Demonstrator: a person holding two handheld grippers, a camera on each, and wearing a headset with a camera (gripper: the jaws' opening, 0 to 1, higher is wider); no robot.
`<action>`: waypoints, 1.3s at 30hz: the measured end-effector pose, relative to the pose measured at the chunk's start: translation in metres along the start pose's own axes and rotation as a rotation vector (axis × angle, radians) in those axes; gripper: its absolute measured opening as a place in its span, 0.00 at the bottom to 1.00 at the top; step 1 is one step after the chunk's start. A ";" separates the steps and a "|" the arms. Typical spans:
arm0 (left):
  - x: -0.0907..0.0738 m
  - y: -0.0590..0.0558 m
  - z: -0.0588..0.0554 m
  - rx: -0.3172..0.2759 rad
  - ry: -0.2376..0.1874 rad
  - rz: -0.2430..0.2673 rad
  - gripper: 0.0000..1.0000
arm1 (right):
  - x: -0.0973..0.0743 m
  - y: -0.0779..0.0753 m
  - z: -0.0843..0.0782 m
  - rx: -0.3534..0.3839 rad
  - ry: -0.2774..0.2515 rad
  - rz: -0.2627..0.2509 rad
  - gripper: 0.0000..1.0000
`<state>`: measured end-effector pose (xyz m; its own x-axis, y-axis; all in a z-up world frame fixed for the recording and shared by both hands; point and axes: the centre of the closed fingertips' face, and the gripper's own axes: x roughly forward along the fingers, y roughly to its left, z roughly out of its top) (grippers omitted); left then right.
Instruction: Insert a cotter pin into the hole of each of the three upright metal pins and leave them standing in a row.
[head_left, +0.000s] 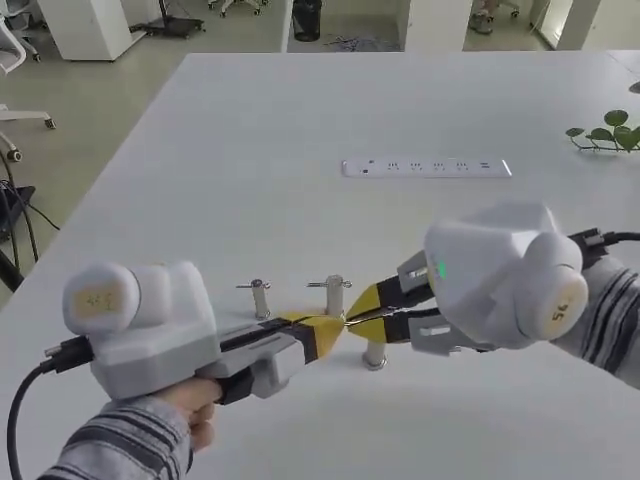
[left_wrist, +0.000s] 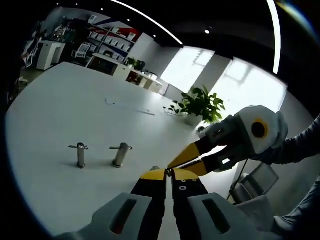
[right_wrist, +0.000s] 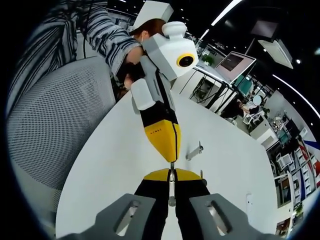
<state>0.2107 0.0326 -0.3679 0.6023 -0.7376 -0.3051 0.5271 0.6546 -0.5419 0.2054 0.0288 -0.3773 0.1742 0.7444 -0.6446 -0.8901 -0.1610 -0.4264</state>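
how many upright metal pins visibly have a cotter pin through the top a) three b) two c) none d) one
b: the left pin and the middle pin each carry a crosswise cotter pin; the top of the near pin is covered.

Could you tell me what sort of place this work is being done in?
Probably an open-plan office or lab workspace: a large white table with a power strip on it, a mesh office chair by it, and stocked shelving and a leafy plant further back.
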 end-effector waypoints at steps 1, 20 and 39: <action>0.000 0.000 -0.001 0.010 0.002 0.000 0.00 | 0.000 0.000 0.000 0.000 0.001 0.002 0.00; -0.008 -0.008 -0.020 0.460 0.092 -0.042 0.00 | -0.004 0.018 -0.004 0.421 -0.115 0.107 0.09; -0.024 -0.030 -0.029 0.565 0.122 -0.209 0.00 | -0.010 0.046 0.001 0.656 -0.229 0.242 0.08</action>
<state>0.1628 0.0252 -0.3673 0.3964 -0.8518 -0.3426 0.8832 0.4557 -0.1111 0.1621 0.0145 -0.3892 -0.0873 0.8653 -0.4936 -0.9741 0.0297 0.2244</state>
